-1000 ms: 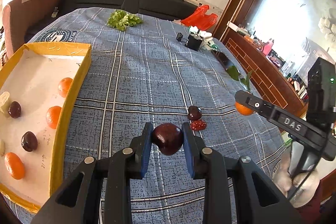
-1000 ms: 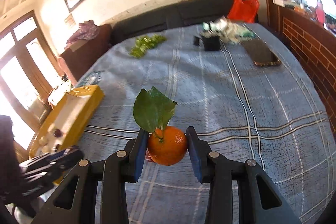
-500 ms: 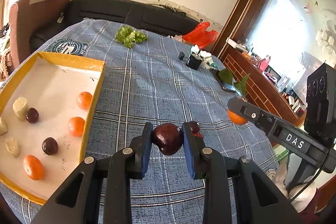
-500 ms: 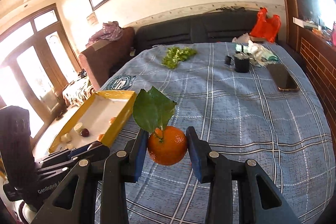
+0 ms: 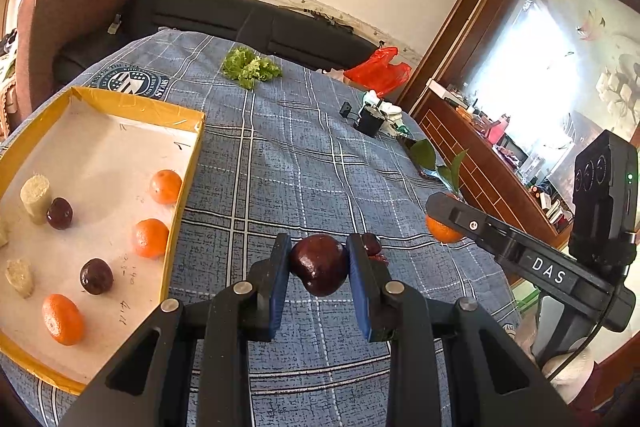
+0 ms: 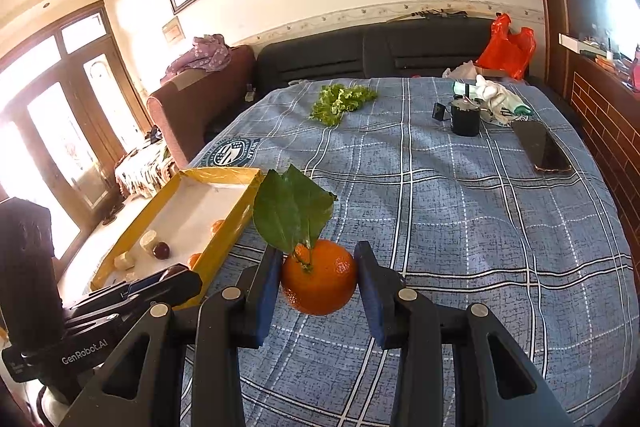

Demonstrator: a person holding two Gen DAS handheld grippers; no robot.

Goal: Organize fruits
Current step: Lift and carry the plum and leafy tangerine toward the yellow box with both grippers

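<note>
My left gripper is shut on a dark red plum, held above the blue plaid cloth just right of the yellow tray. The tray holds three oranges, two dark plums and pale chunks. More dark red fruit lies on the cloth behind my fingers. My right gripper is shut on an orange with green leaves, held above the cloth right of the tray; it also shows in the left wrist view.
Lettuce lies at the far side of the table. A black cup, a white cloth bundle and a phone sit at the far right. A red bag rests on the black sofa behind.
Both grippers have risen and tilted back while holding their fruit; the tray and more of the room have come into view. The grips are unchanged.
</note>
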